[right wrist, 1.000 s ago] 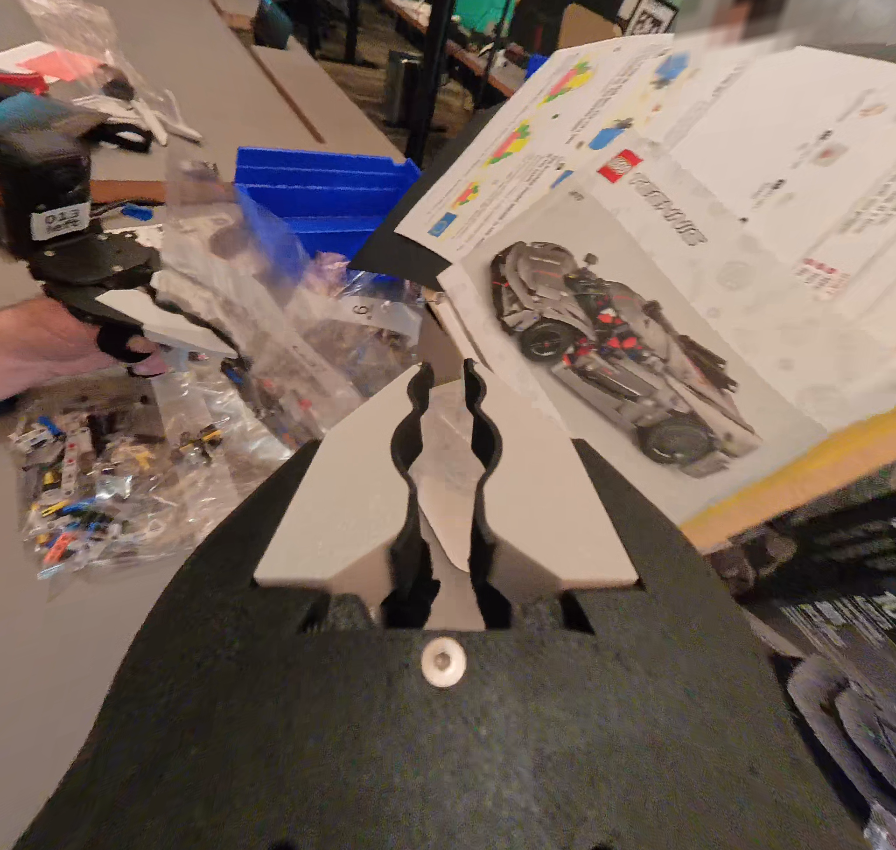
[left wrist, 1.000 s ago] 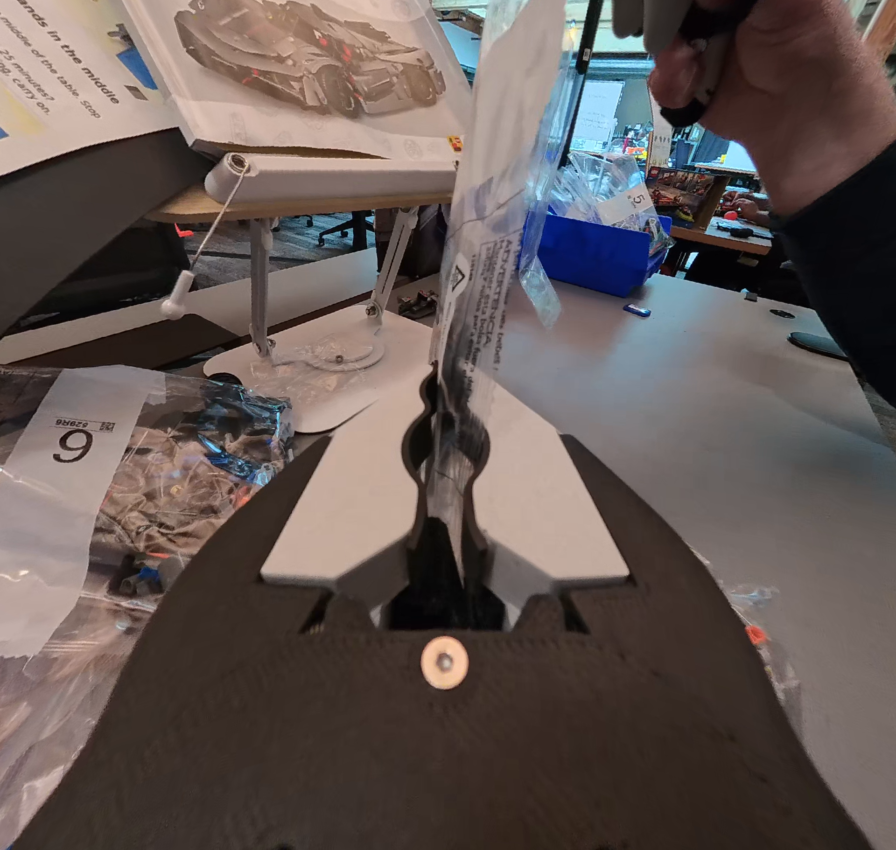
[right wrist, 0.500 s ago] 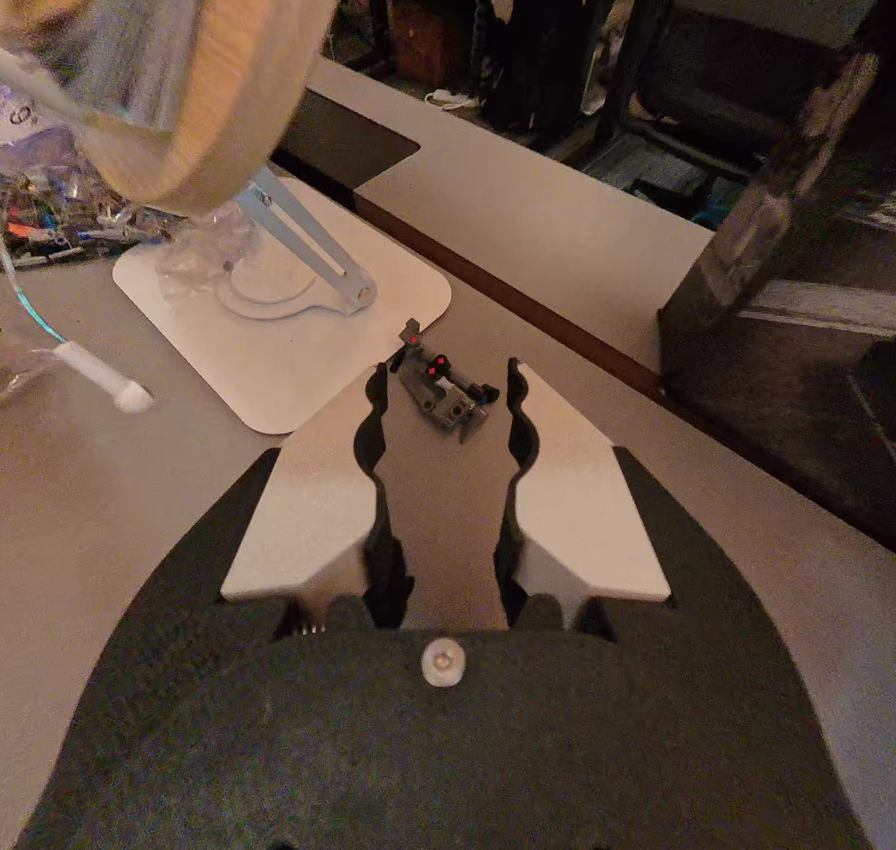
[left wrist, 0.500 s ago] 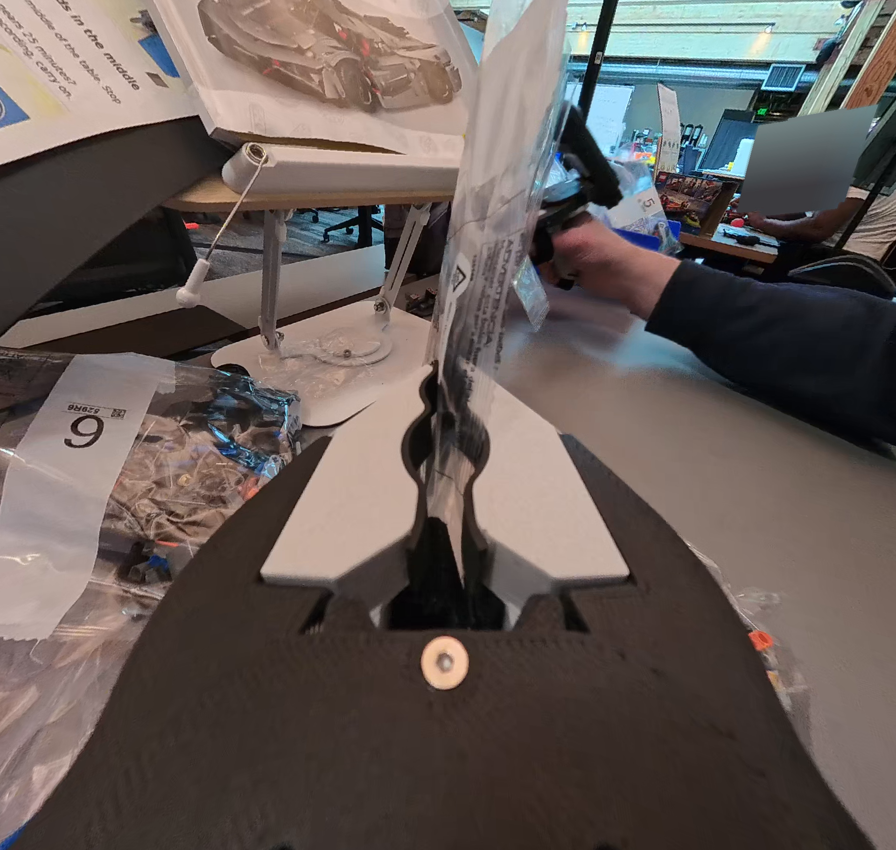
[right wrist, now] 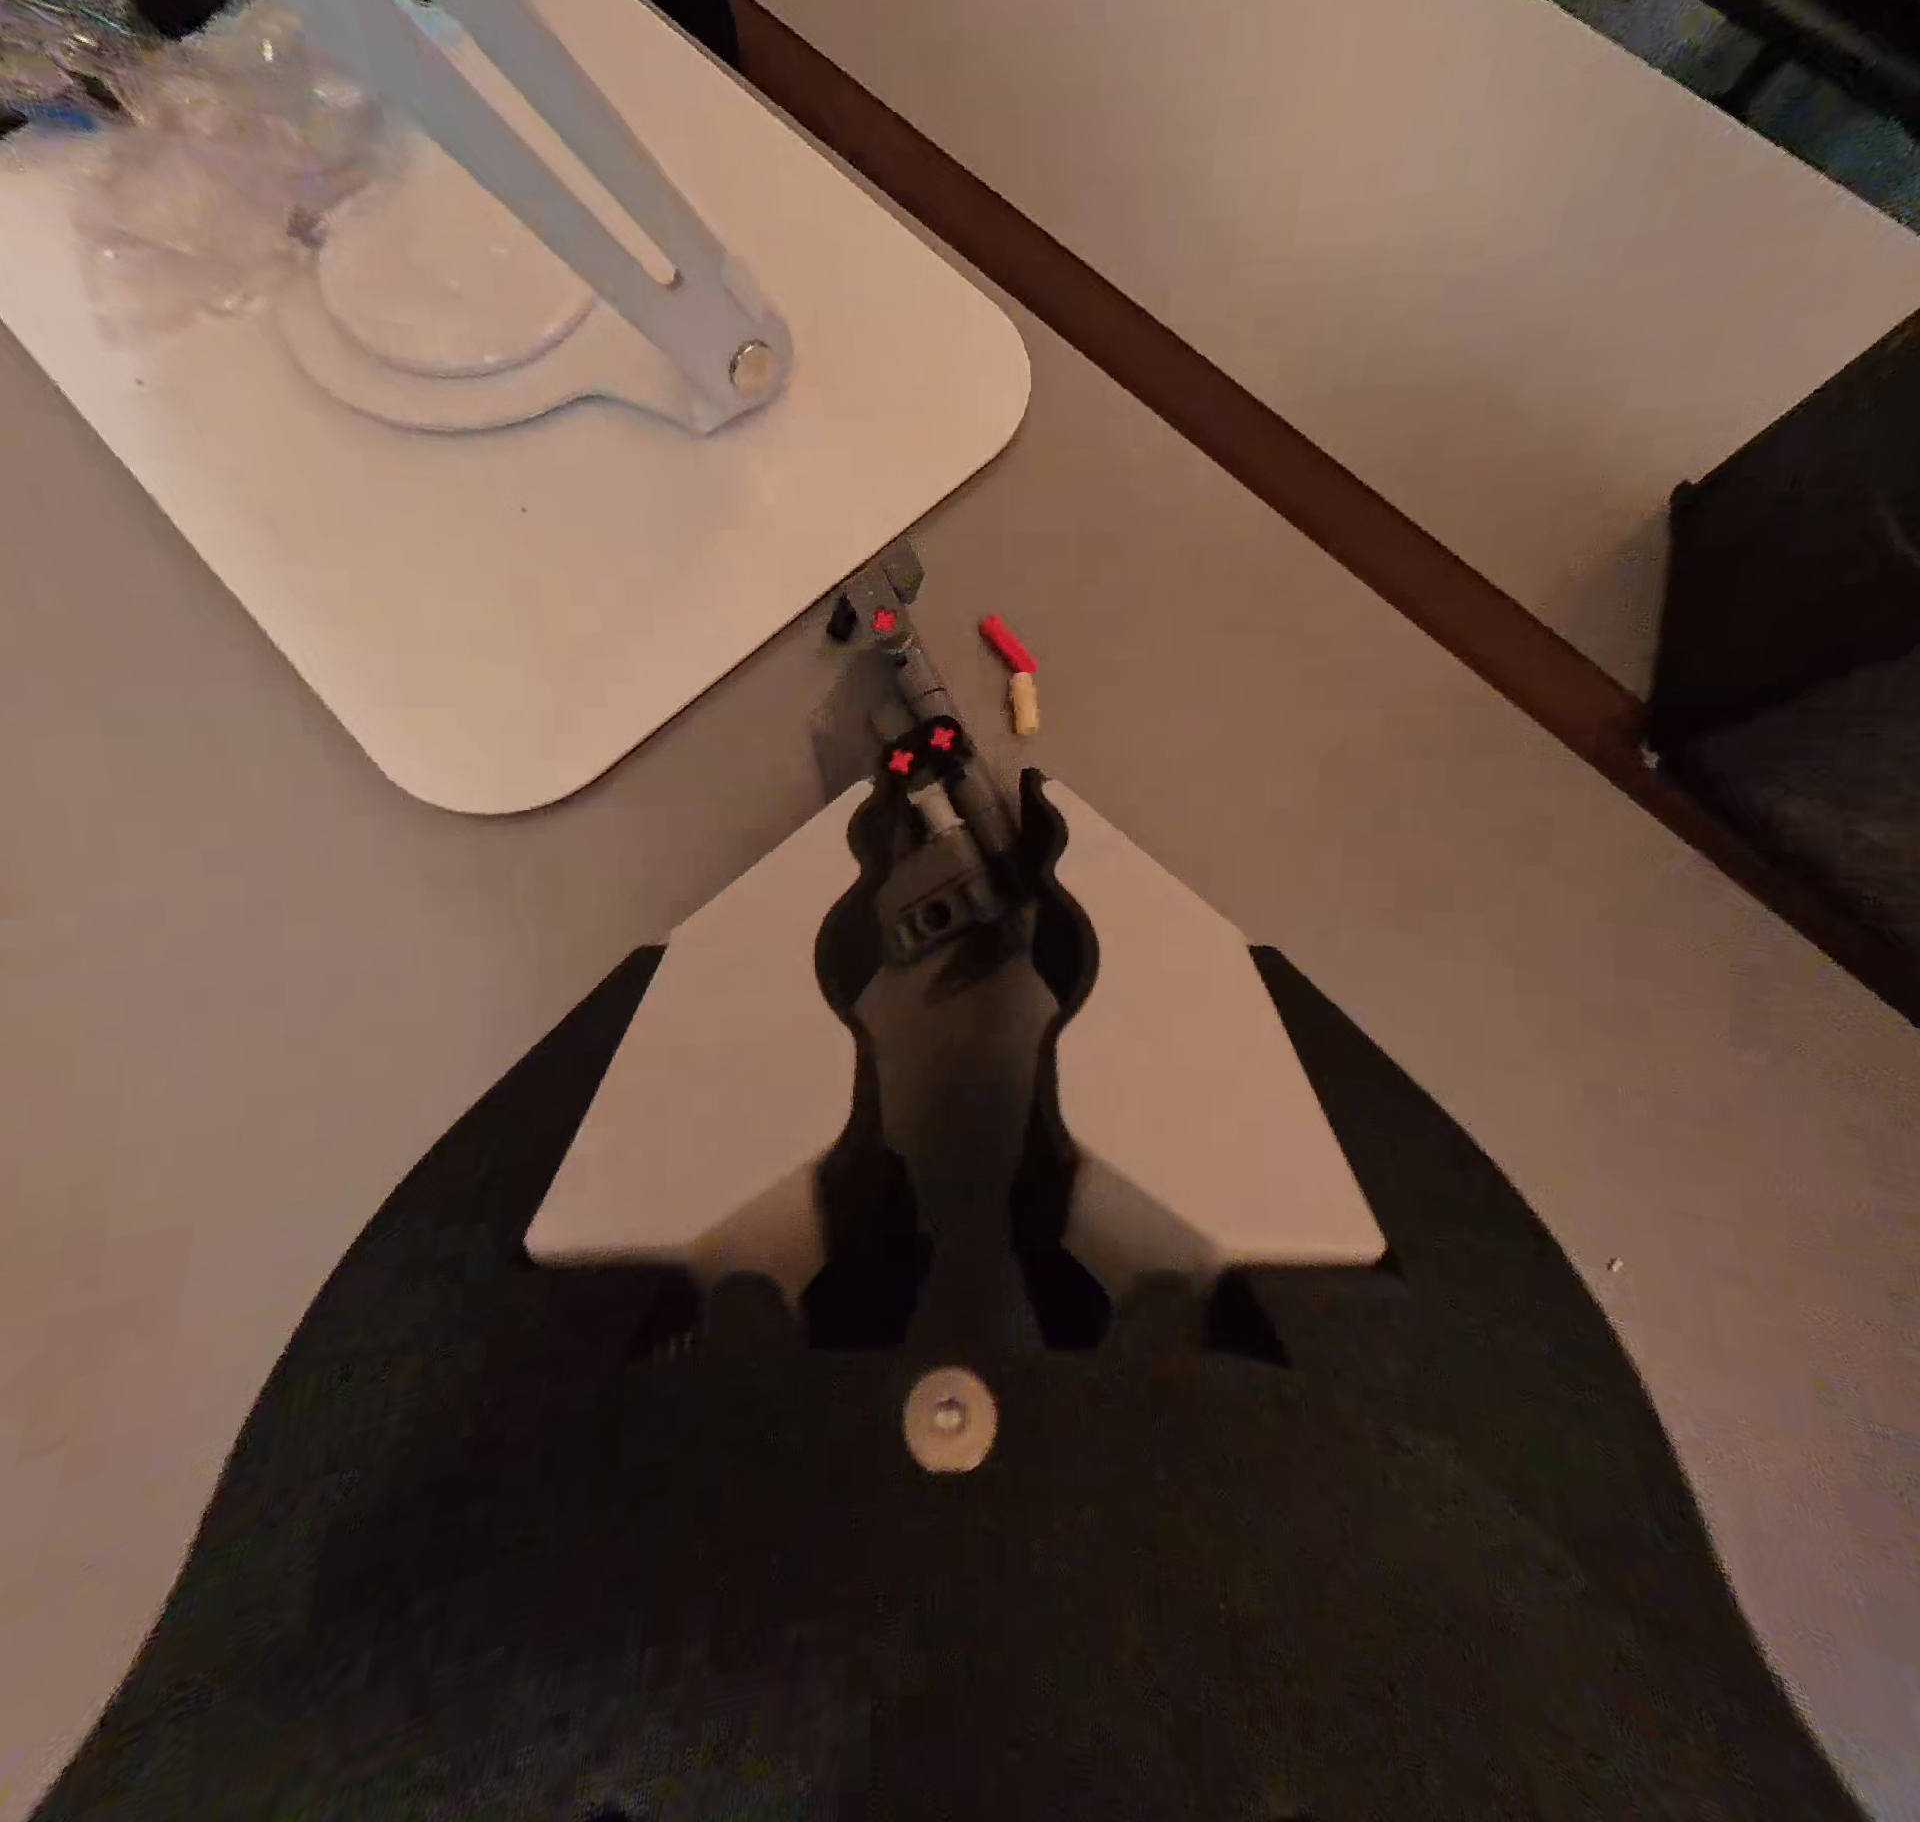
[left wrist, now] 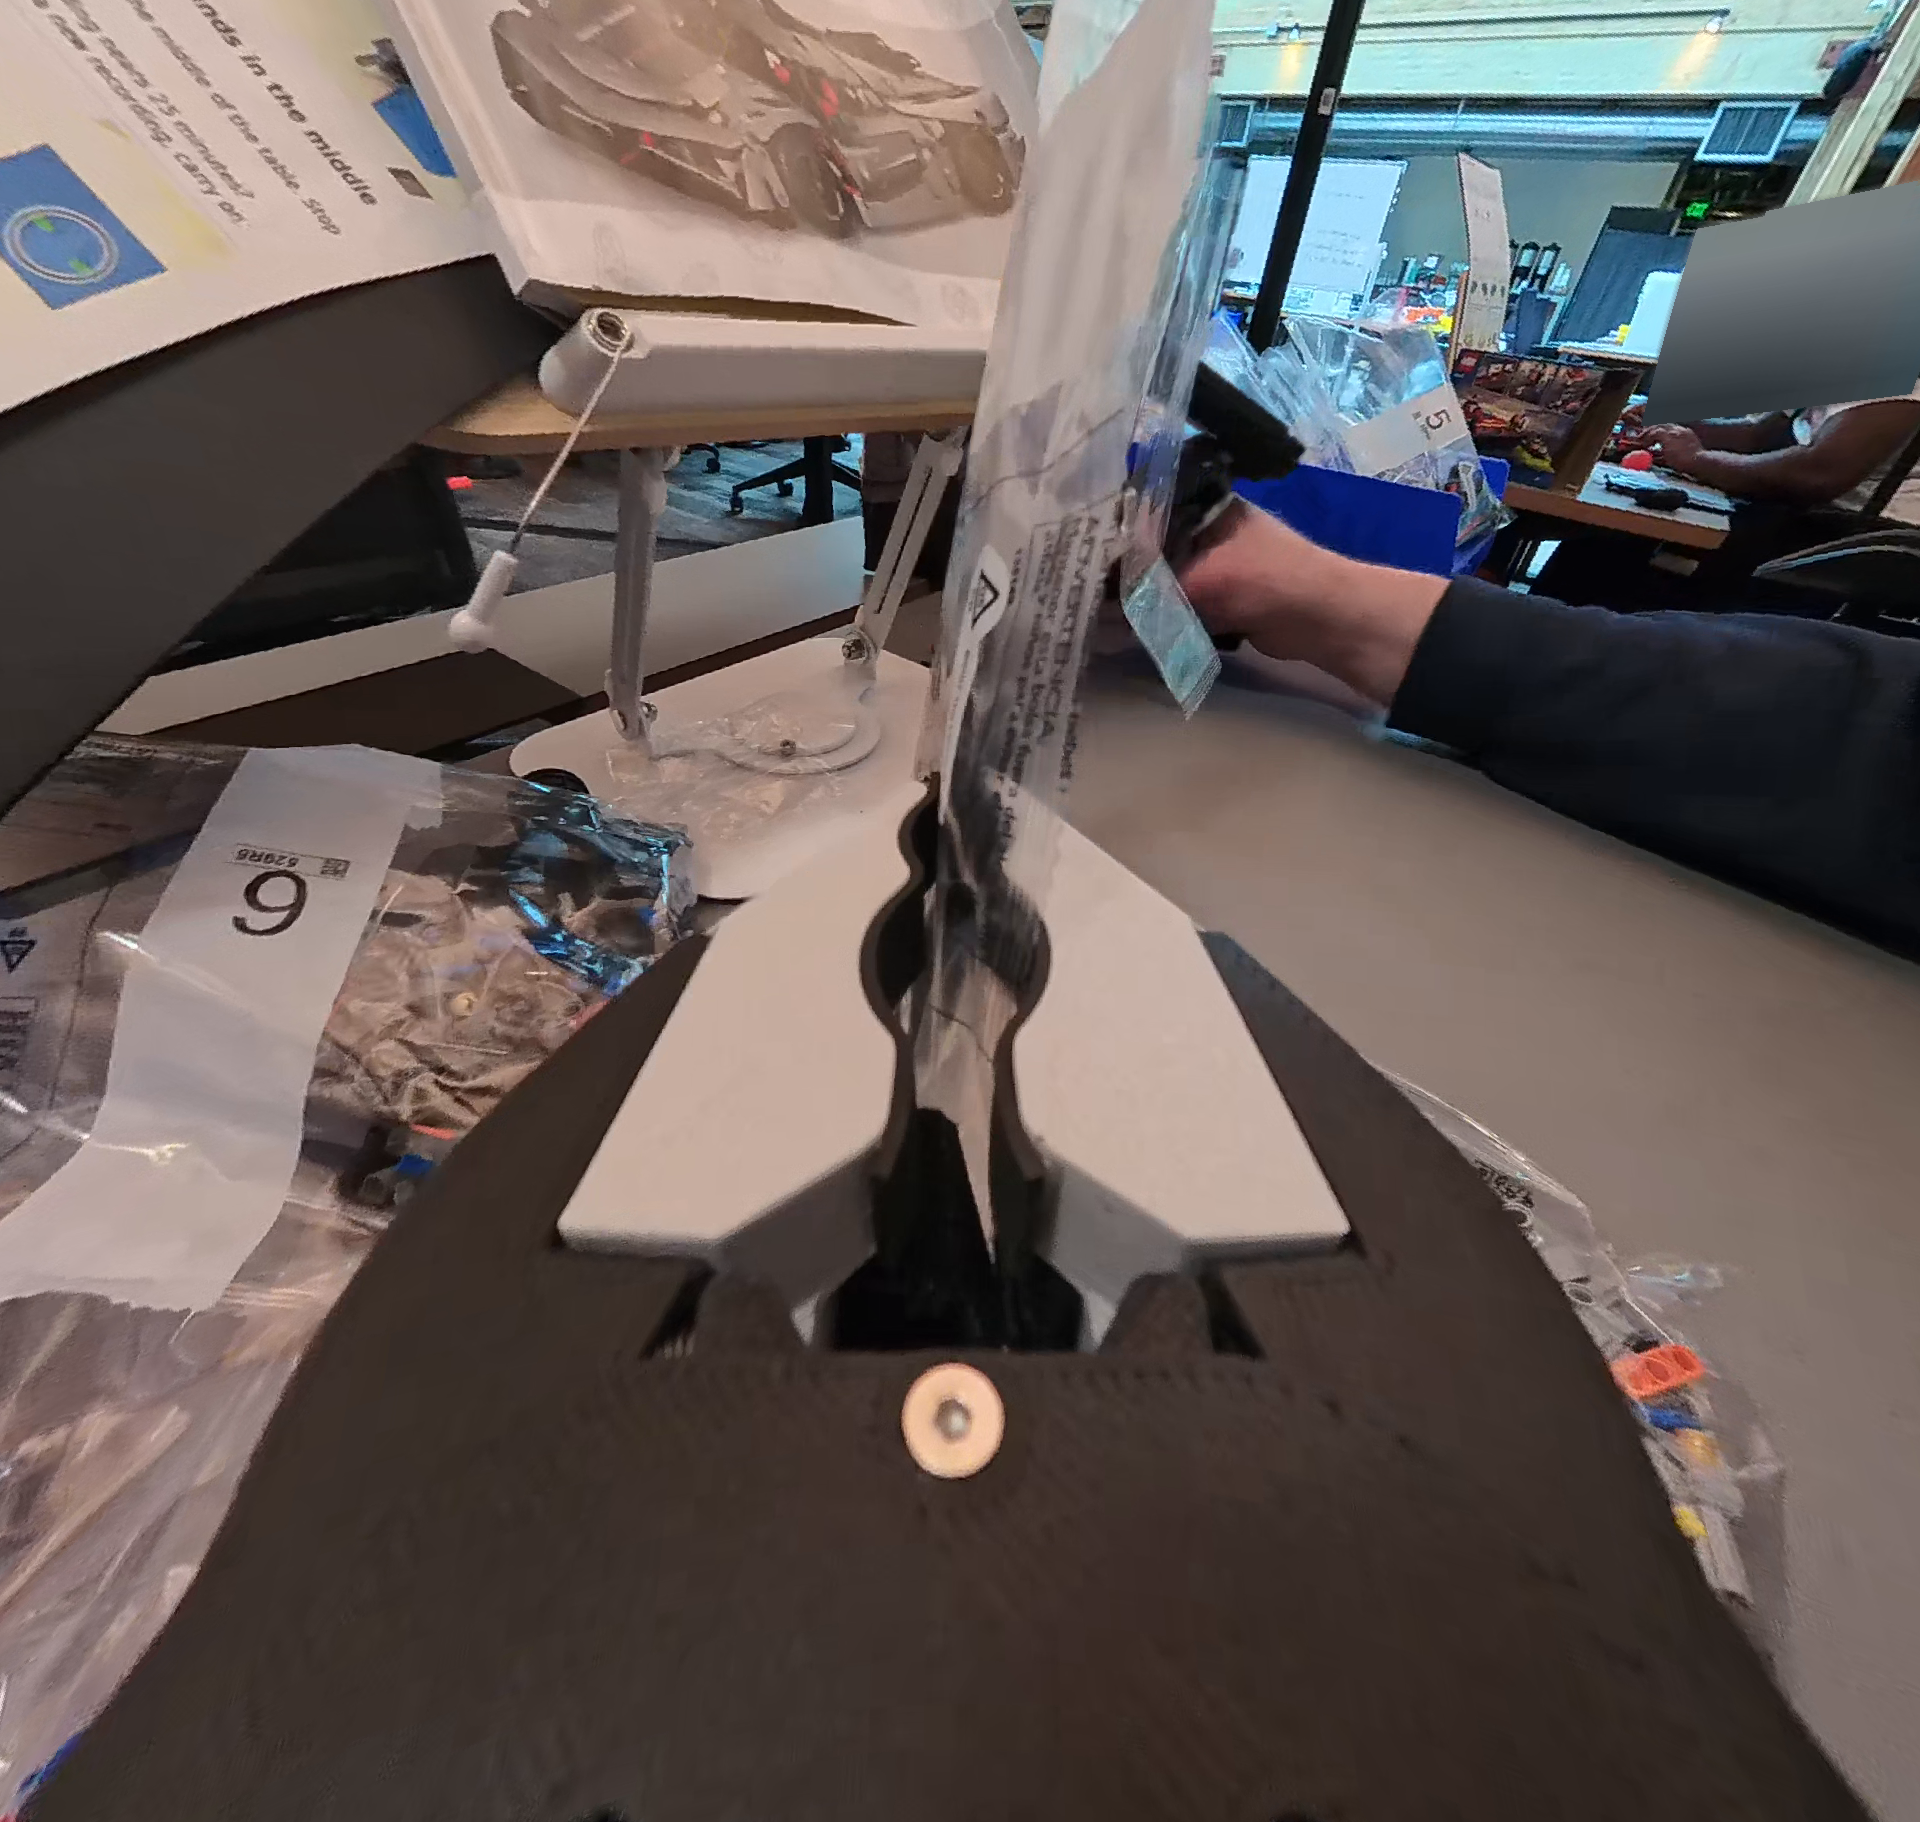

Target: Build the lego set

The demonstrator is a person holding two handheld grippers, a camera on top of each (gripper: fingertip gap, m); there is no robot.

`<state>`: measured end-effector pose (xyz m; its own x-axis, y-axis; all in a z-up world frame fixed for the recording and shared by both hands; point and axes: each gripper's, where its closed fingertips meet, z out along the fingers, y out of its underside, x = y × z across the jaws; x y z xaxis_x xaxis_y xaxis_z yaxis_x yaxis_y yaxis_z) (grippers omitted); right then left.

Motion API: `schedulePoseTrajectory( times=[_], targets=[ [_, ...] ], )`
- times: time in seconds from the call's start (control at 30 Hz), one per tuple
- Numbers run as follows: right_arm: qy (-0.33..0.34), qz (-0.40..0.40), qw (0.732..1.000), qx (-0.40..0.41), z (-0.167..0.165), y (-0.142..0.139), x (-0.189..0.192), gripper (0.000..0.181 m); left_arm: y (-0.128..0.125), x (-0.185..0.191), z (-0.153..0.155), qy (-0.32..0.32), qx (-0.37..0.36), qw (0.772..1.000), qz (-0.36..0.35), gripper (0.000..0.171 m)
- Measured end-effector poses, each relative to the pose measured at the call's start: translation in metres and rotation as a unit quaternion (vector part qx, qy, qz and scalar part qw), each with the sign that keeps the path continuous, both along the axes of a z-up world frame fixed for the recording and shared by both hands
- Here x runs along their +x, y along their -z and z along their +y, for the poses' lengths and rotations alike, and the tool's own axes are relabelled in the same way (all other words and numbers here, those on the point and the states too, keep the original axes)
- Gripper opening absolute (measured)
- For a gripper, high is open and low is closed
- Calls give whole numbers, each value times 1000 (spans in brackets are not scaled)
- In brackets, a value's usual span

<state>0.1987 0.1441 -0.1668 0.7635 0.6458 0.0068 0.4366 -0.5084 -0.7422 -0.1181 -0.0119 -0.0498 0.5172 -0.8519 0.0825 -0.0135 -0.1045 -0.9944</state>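
My left gripper is shut on the lower edge of a clear plastic bag, which stands upright between its fingers. My right gripper is low over the table. Its jaws are slightly apart around the near end of a small grey lego assembly with red pins. The assembly lies on the table next to the white stand base. A loose red pin and a tan pin lie just right of it. In the left wrist view the hand holding the right gripper is partly hidden behind the bag.
A numbered bag of parts lies at the left, and another bag at the lower right. The instruction booklet rests on the stand. A blue bin sits farther back. A brown gap splits the tables, with a black box beyond.
My right gripper swung away from the booklet, came down to the table by the stand base and narrowed its jaws around the grey assembly. My left gripper still holds the bag.
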Motion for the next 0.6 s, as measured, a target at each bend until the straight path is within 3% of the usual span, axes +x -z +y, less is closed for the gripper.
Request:
schedulePoseTrajectory(
  times=[0.17, 0.33, 0.47, 0.53, 0.6],
  targets=[
    [-19, -8, 1000, -6, -46, 1, 1, 21, 3, -6, 0, -10, 4, 1000, 22, 2],
    [-120, 10, 993, -17, -108, -3, -22, 31, 3, -17, 6, -32, -7, 999, 2, 1],
    [-58, 75, 995, 43, -69, -31, -8, 37, 4, -19, 8, -34, -12, 999, -10, 2],
    [-26, 107, 993, 40, -44, -33, 4, 40, 4, -18, 8, -32, -13, 999, -11, 2],
    [-36, 105, 994, 6, -32, -23, 6, 43, 4, -17, 8, -31, -12, 999, -8, 2]
  ],
)
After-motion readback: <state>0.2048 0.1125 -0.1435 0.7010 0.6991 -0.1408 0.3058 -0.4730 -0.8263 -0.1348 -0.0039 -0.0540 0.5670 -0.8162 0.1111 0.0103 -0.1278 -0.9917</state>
